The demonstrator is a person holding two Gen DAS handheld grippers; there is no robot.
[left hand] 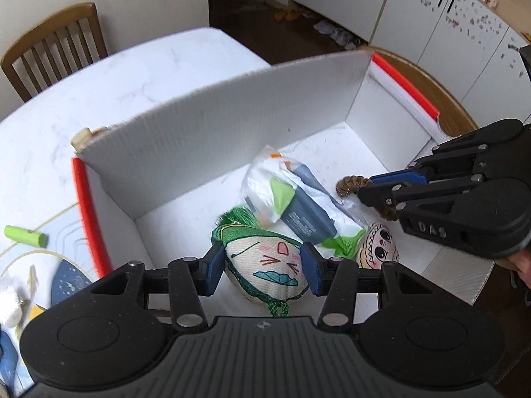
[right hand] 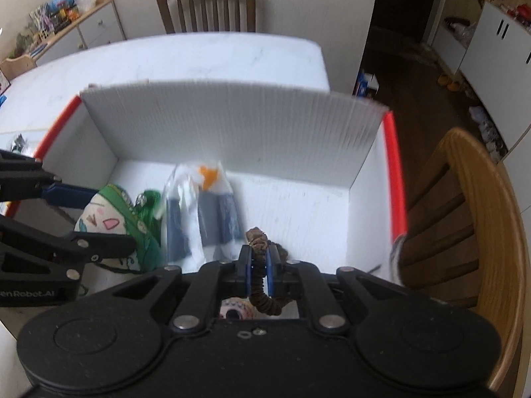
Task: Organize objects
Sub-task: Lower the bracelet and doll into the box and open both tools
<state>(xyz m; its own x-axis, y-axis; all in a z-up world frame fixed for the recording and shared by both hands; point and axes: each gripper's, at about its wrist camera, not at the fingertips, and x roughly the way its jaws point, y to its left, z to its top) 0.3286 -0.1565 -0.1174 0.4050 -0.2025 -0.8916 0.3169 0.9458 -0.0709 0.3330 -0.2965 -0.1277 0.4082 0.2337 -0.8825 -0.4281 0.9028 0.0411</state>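
A white corrugated box [left hand: 232, 106] with red edges holds a green cloth doll with a drawn face [left hand: 265, 262], a plastic bag with grey and blue tubes [left hand: 298, 205], and a second small doll with a brown braid [left hand: 378, 242]. My left gripper [left hand: 262, 267] is inside the box, its blue pads on either side of the green doll's head and touching it. My right gripper [right hand: 259, 265] is shut on the brown braid [right hand: 257, 235] of the second doll, whose face [right hand: 234, 310] shows below the fingers. The right gripper also shows in the left wrist view [left hand: 381, 187].
The box sits on a white marble table [left hand: 99, 93]. A green marker [left hand: 25, 235] and a patterned mat [left hand: 49, 265] lie left of the box. Wooden chairs stand behind the table [right hand: 205, 6] and at the right [right hand: 471, 219].
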